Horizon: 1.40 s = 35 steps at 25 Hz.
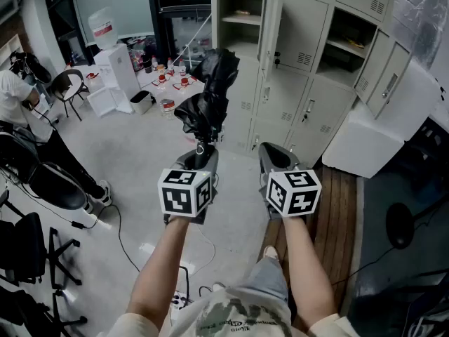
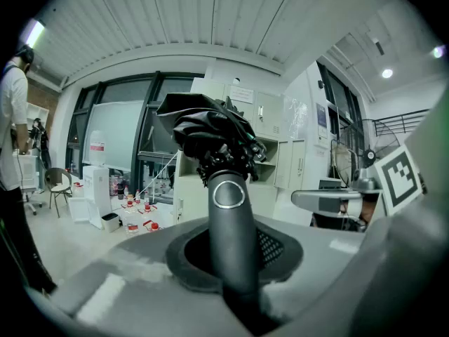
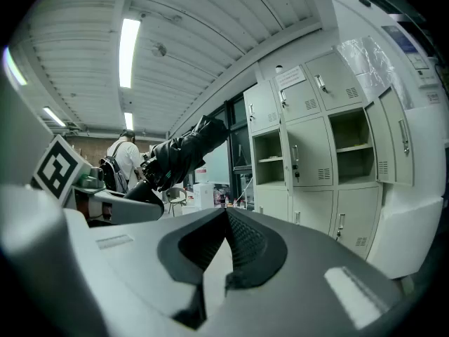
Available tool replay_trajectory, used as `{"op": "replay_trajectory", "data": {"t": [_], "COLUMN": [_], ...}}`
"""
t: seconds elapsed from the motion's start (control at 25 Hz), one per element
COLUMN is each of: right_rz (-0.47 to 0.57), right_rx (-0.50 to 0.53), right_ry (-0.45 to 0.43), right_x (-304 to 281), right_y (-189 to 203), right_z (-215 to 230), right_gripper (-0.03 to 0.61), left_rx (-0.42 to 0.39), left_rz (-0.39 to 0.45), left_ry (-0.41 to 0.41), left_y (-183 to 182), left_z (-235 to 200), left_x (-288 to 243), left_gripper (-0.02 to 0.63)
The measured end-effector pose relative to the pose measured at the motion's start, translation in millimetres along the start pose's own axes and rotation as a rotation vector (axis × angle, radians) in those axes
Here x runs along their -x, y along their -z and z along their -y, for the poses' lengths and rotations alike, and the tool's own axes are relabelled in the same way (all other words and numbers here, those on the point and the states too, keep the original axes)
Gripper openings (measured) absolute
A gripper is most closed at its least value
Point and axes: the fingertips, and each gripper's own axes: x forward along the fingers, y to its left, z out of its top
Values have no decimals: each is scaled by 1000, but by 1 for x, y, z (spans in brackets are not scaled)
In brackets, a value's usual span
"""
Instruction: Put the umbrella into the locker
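Note:
A folded black umbrella (image 1: 208, 93) points forward and up toward the grey lockers (image 1: 309, 62). My left gripper (image 1: 202, 159) is shut on its dark handle (image 2: 230, 237). The bunched canopy (image 2: 210, 128) rises just past the jaws in the left gripper view. To its right, my right gripper (image 1: 275, 156) is held level with it, its jaws together and nothing between them (image 3: 224, 244). The umbrella (image 3: 184, 149) also shows at the left of the right gripper view. One upper locker compartment (image 1: 240, 16) stands open with its door (image 1: 271, 30) swung out. Another compartment (image 1: 347, 41) is open further right.
A person in a white shirt (image 1: 14, 93) stands at the far left among black chairs (image 1: 66, 86). A white water dispenser (image 1: 116, 69) and several bottles (image 1: 165, 76) sit on the floor ahead. A white cabinet (image 1: 379, 135) juts out at the right. Cables (image 1: 126, 237) trail on the floor.

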Motion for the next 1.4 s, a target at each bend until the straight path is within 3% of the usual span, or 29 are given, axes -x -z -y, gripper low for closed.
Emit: {"op": "replay_trajectory", "data": {"t": [0.68,1.0,1.4], "right_rz": [2,12,29], "right_rx": [5,3,15], "right_ry": [-11,-53,-81], "right_x": [-21,-99,-193], "right_y": [1,-9,-51], "right_z": [-2,40,118], "right_gripper": [-3,-3,-3], "left_rx": [-15,-25,-15], "left_rz": [-12,-22,-20], "left_ry": [9,-28,-54], "left_y": [1,-18,-63], "left_z": [-17,-56,-87], "left_x": [-13,-87,-198], "left_gripper": [71,71,71]}}
